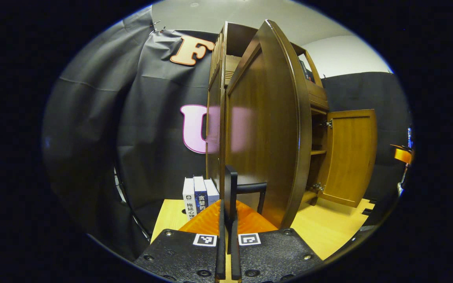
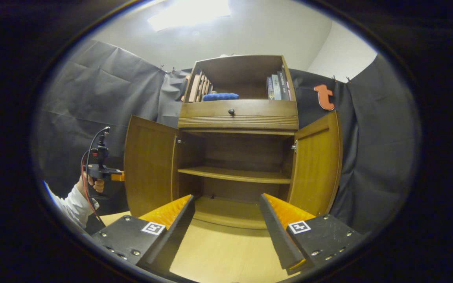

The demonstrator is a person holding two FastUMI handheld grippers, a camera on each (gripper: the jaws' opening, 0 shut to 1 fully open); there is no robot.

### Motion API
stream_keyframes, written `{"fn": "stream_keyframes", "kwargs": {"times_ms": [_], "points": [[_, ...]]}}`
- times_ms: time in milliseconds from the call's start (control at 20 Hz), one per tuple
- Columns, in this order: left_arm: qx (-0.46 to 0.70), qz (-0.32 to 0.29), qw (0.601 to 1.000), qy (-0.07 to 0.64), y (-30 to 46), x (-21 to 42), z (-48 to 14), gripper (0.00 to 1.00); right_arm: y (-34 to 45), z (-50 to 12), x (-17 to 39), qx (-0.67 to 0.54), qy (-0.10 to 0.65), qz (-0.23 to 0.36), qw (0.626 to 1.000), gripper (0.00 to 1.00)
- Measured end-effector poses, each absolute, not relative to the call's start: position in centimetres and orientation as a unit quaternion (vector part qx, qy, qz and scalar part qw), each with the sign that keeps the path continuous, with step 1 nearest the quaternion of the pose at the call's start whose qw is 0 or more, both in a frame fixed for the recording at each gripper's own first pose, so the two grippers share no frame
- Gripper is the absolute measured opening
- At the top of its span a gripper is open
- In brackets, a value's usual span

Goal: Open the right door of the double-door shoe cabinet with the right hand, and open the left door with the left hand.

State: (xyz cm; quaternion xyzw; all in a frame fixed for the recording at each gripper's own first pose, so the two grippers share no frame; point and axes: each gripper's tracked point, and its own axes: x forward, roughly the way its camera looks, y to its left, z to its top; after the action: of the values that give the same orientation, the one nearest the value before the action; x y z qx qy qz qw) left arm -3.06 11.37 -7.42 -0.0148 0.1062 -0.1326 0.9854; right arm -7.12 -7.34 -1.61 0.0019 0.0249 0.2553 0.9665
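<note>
Both doors stand swung wide, so the cabinet's lower bay [image 2: 234, 157] gapes open between the left door [image 2: 148, 165] and the right door [image 2: 317, 165], with bare tabletop [image 2: 218, 251] leading straight in ahead of the right gripper [image 2: 226, 220] and its spread fingers. Inside, one shelf [image 2: 234, 174] cuts across the bay, leaving a gap above and below it. Over on the left, the left gripper [image 1: 226, 220] sits tight against the left door's edge [image 1: 264, 129], books [image 1: 200, 195] stand just beside it, and the booth's cloth wall [image 1: 151, 129] closes that side.
</note>
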Motion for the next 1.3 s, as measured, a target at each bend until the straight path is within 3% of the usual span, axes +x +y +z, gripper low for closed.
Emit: {"fn": "stream_keyframes", "kwargs": {"times_ms": [300, 400, 650, 700, 1150, 1250, 1300], "points": [[-0.017, -0.14, 0.985, 0.099, 11.5, -3.3, -7.3, 0.06, -7.4, -1.6, -7.1, 0.006, 0.026, 0.247, 0.969, 0.98], [0.004, -0.129, 0.987, 0.093, 10.9, -3.5, -7.2, 0.2, -7.4, -1.6, -7.1, 0.004, 0.026, 0.247, 0.969, 0.98], [0.003, -0.084, 0.991, 0.101, 11.6, -4.5, -7.6, 0.2, -7.5, -1.6, -7.1, 0.0, 0.027, 0.251, 0.968, 0.98], [0.004, -0.072, 0.992, 0.1, 11.9, -5.0, -7.3, 0.28, -7.5, -1.5, -7.1, -0.001, 0.026, 0.253, 0.967, 0.98], [0.014, -0.014, 0.997, 0.072, 10.2, -10.2, -3.3, 0.51, -7.6, -1.6, -7.4, 0.006, 0.033, 0.254, 0.967, 0.98], [0.008, -0.029, 0.998, 0.063, 8.3, -10.8, -2.3, 0.69, -7.3, -1.6, -7.5, 0.016, 0.035, 0.256, 0.966, 0.98], [0.009, -0.035, 0.997, 0.063, 7.4, -10.9, -2.1, 0.73, -7.0, -1.5, -7.6, 0.021, 0.034, 0.261, 0.964, 0.98]]}}
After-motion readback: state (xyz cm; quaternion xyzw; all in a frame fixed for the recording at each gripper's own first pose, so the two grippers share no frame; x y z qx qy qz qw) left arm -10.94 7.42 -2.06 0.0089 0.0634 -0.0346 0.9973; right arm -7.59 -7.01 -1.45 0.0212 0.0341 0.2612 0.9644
